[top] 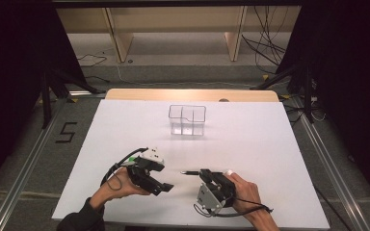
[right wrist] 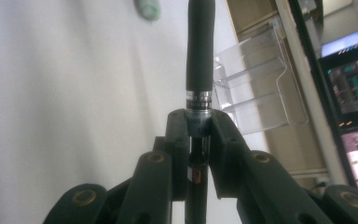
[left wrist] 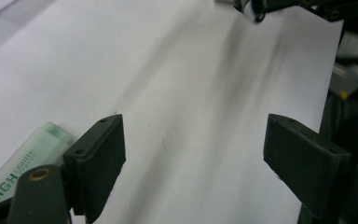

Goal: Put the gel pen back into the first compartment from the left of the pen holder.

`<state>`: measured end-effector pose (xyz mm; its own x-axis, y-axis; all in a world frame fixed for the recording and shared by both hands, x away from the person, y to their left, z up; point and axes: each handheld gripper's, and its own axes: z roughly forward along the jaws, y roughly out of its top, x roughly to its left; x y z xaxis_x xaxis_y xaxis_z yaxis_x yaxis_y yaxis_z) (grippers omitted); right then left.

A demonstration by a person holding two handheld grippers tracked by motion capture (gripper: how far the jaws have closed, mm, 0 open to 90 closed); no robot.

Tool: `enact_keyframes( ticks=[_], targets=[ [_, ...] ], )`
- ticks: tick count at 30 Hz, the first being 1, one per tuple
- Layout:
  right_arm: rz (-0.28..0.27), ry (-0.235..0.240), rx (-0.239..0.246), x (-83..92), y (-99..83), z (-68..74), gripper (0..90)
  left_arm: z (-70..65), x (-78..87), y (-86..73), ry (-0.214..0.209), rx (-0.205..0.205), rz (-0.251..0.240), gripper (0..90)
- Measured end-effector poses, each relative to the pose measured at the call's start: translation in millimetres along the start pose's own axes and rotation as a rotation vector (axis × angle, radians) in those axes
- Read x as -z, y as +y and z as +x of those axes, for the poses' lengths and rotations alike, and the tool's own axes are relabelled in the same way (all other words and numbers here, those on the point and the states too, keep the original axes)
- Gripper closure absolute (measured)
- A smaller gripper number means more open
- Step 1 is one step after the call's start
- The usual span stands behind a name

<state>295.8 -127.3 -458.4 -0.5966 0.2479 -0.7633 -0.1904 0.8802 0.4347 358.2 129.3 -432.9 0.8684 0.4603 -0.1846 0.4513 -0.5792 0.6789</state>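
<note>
Pen handling was the work in hand, and the scene ran from the white table (top: 270, 159) down to small stationery. At the table's far middle stood a clear plastic organiser (top: 188, 119), divided into compartments, thin-walled and probably light enough to skid if knocked. Near the front edge, the right gripper (top: 198, 173) had its jaws pinched tight on a black pen (right wrist: 199, 51), gripping at the metal ring, the dark grip section jutting out ahead of the jaws. That pen looked light, stiff and smooth, so it would likely swivel if held near one end; the ringed collar seemed a sound place to hold it. The left gripper (top: 167, 186) had its jaws spread wide with nothing between them, bare table showing in the gap. Just beside its left jaw lay a pale green highlighter (left wrist: 28, 158), a fatter, slick plastic barrel, best taken across its middle
</note>
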Motion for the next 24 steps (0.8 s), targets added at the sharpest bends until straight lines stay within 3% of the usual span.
enact_keyframes(
  ticks=[4, 10, 13, 18, 21, 24],
  targets=[
    [-0.026, 0.029, -0.143, -1.0, -2.8, -13.5, 79.6, 2.3, -1.1, -12.2, 0.037, 0.03, -0.094, 20.8],
    [-0.097, 0.08, -0.363, -5.3, -8.8, -34.8, 79.6, -2.1, -1.7, -19.2, 0.1, 0.047, -0.194, 20.5],
    [-0.138, 0.112, -0.481, -7.1, -11.3, -44.5, 79.6, -2.6, 0.0, -24.1, 0.111, 0.075, -0.249, 20.2],
    [-0.208, 0.194, -0.682, -14.2, -14.2, -58.9, 79.6, -3.5, -0.6, -35.5, 0.132, 0.114, -0.301, 20.2],
    [-0.244, 0.234, -0.788, -20.7, -14.6, -66.7, 79.6, -6.7, -2.5, -40.5, 0.158, 0.117, -0.311, 20.3],
    [-0.283, 0.253, -0.885, -28.4, -14.7, -75.0, 79.5, -9.5, -3.2, -42.3, 0.143, 0.138, -0.332, 20.0]
  ],
)
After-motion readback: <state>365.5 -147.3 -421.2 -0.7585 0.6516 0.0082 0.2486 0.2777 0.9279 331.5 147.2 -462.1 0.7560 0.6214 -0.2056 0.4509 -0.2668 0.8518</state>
